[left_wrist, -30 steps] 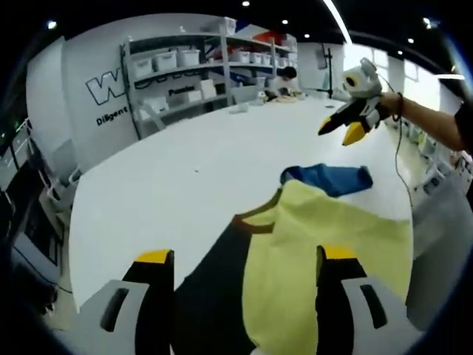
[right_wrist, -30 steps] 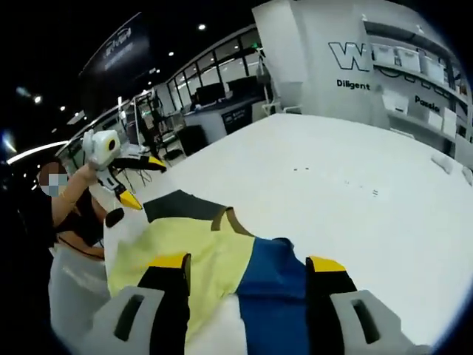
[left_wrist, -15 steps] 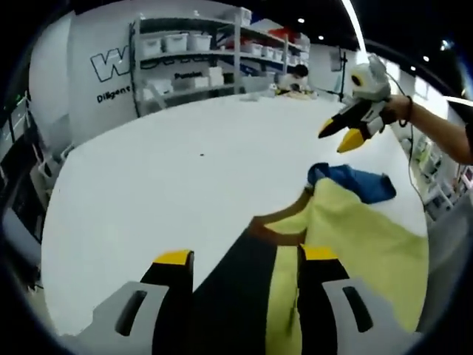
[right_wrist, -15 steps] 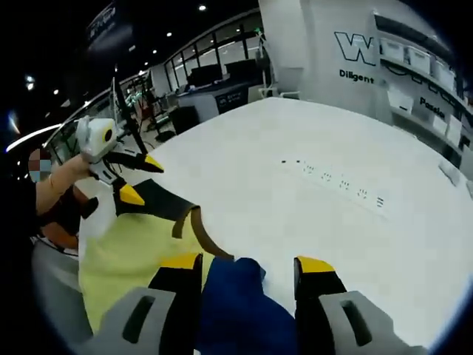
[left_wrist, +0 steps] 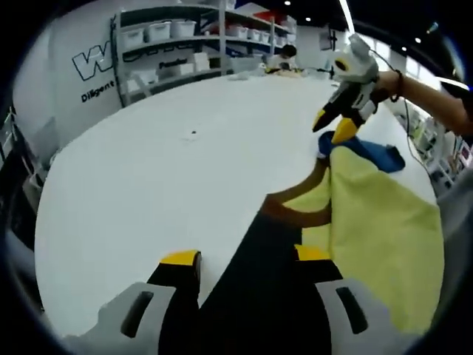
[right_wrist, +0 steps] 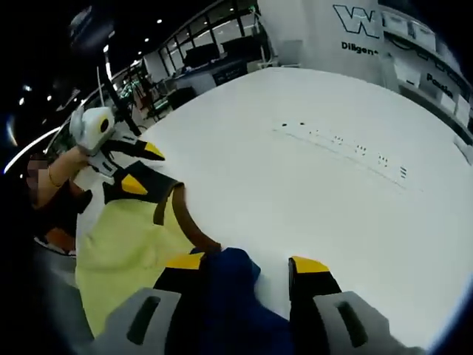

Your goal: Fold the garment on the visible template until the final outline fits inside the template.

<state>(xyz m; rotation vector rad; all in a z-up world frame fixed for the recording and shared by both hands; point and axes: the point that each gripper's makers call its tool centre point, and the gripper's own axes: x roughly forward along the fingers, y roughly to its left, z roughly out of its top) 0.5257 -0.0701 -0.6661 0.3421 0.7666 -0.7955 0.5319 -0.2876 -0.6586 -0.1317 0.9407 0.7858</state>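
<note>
Garment [left_wrist: 377,222] between both grippers' jaws, unclamped

garment [left_wrist: 369,222]: 1, between both tongs
tongs: 2 – left tongs [left_wrist: 244,259], right tongs [right_wrist: 245,262]
bench [left_wrist: 162,170]: 1
shelf unit [left_wrist: 185,44]: 1, beyond left tongs

Yellow, black and blue garment [left_wrist: 369,214] lies rumpled.

A metal shelving rack [left_wrist: 185,44] holding pale storage bins stands along a white wall with large dark lettering [left_wrist: 92,66]. Small dark marks [right_wrist: 340,140] run in a row across the white tabletop. Bright ceiling spotlights [right_wrist: 170,46] dot a dark ceiling above distant desks.
</note>
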